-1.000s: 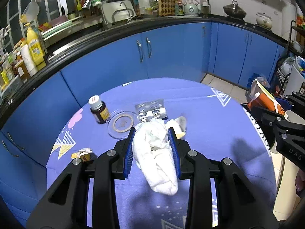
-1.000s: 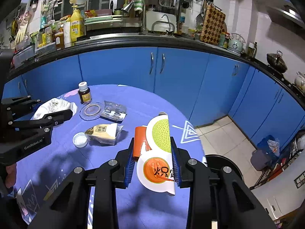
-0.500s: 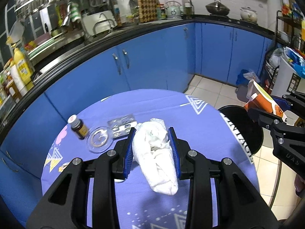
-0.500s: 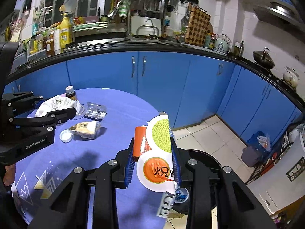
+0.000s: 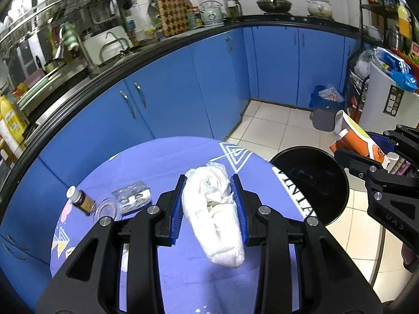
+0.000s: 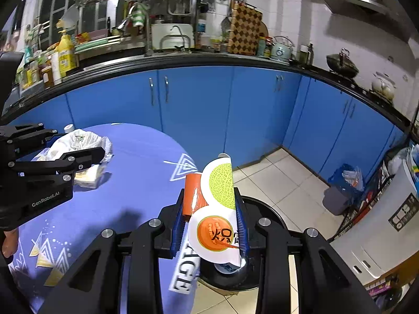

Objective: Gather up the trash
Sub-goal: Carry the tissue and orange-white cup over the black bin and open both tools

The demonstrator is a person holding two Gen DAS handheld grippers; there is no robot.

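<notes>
- Between the blue pads of the left gripper (image 5: 209, 206): a crumpled white paper towel wad (image 5: 213, 217), clamped on both flanks, the jaws closed to its width; its lower end hangs free below the pads, clear of the table.
- Between the blue pads of the right gripper (image 6: 209, 217): a flattened white-and-orange snack carton printed with a green melon (image 6: 214, 209), held upright, the jaws narrowed onto its two faces.
- Directly beneath and just ahead of the right jaws: a round black trash bin (image 6: 262, 240) on the tiled floor, beside the table edge. One second ago only the table lay under the carton; half a second ago the bin's rim was entering view; now the carton stands over the opening. Judgement: the right load is ready to drop.
- To the right of the left jaws, past the table edge: the same bin, its dark mouth open. The towel has been carried from the table's middle toward this edge but is not yet over the bin; judged next in line for disposal.
- Left of the left jaws, on the purple printed tablecloth (image 5: 157, 162): a clear plastic blister tray (image 5: 131, 196), a clear round lid (image 5: 106, 209) and a small brown bottle with white cap (image 5: 80, 198), untouched.
- Under the left gripper, seen from the right wrist: a pale, torn wrapper (image 6: 89, 176), not yet collected.
</notes>
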